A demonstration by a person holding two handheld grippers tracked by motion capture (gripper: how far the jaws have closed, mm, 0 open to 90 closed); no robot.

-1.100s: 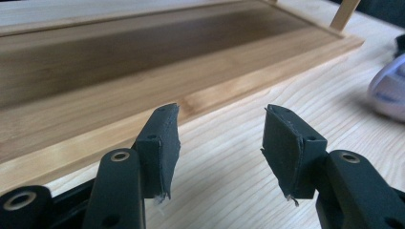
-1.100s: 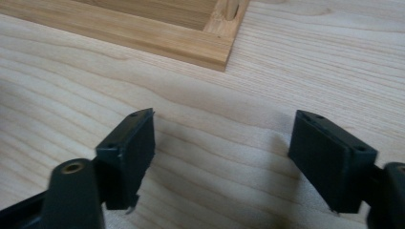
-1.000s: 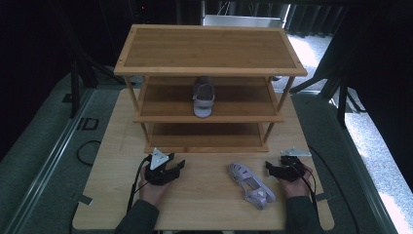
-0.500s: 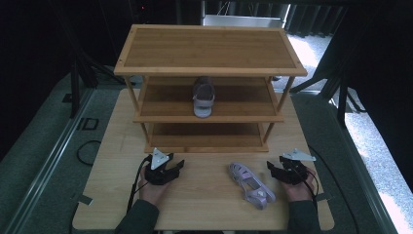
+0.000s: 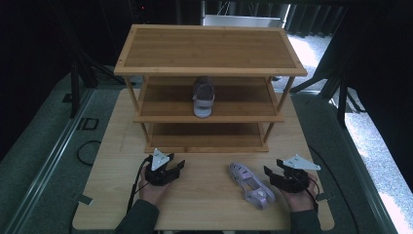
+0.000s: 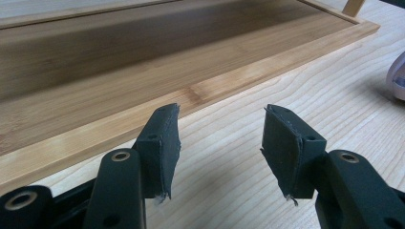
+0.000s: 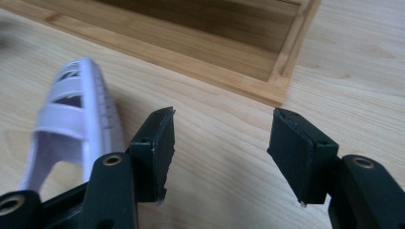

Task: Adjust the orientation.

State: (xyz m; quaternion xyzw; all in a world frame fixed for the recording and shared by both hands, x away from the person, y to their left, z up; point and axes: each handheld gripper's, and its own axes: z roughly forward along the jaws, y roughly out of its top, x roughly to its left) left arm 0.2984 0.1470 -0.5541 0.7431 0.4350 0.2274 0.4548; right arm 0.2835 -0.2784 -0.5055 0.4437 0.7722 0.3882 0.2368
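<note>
The lilac sandal (image 5: 250, 184) lies on the table (image 5: 204, 195) just left of the right gripper (image 5: 277, 174), whose jaws gape wide and empty.

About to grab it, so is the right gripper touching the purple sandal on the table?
Apart. The right gripper view shows the sandal beside the open right gripper, outside its jaws.

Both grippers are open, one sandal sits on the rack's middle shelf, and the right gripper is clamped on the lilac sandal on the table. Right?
Not quite. The right gripper holds nothing: in the right gripper view its jaws stand open over bare table, with the lilac sandal lying beside its left jaw. The left gripper is open too, and the other sandal does sit on the rack's middle shelf.
</note>
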